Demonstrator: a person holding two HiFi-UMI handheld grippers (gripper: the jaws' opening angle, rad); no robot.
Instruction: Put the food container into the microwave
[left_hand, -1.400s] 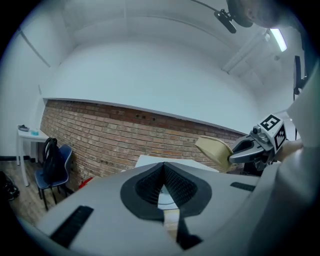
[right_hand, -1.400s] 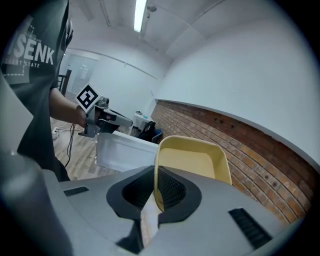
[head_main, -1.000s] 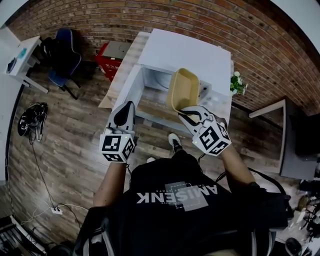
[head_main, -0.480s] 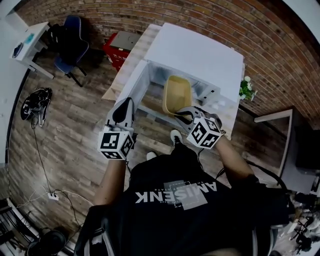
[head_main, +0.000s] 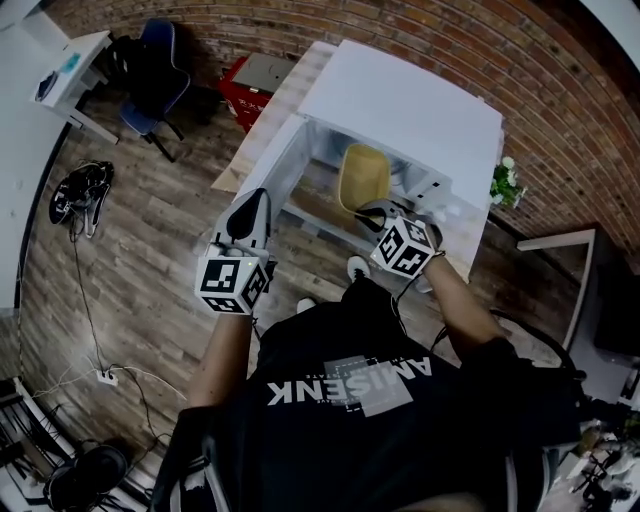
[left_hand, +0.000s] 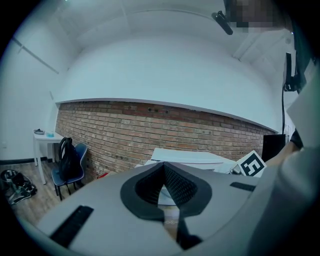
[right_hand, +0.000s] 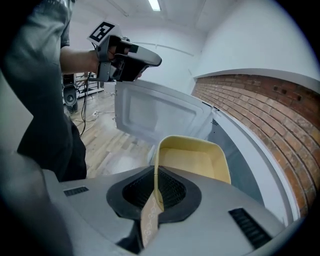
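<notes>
A yellow food container (head_main: 362, 176) sits partly inside the mouth of the white microwave (head_main: 405, 105), whose door (head_main: 268, 183) hangs open to the left. My right gripper (head_main: 378, 213) is shut on the container's near rim. In the right gripper view the thin rim runs between the pads, with the yellow container (right_hand: 192, 161) tilted ahead of my right gripper (right_hand: 156, 192) and the open door (right_hand: 152, 116) to its left. My left gripper (head_main: 247, 222) hovers beside the door, pads (left_hand: 172, 182) closed together on nothing, left gripper (left_hand: 164, 187) pointing over the microwave's top (left_hand: 192, 157).
The microwave stands on a light wooden table (head_main: 262, 130) against a brick wall (head_main: 420, 45). A small plant (head_main: 506, 185) is at the microwave's right. A blue chair (head_main: 158, 88), a red box (head_main: 252, 88), a white desk (head_main: 62, 68) and floor cables (head_main: 78, 192) lie to the left.
My right gripper has carried the yellow container forward from the door's edge into the microwave's opening. The left gripper stays beside the door, still closed.
</notes>
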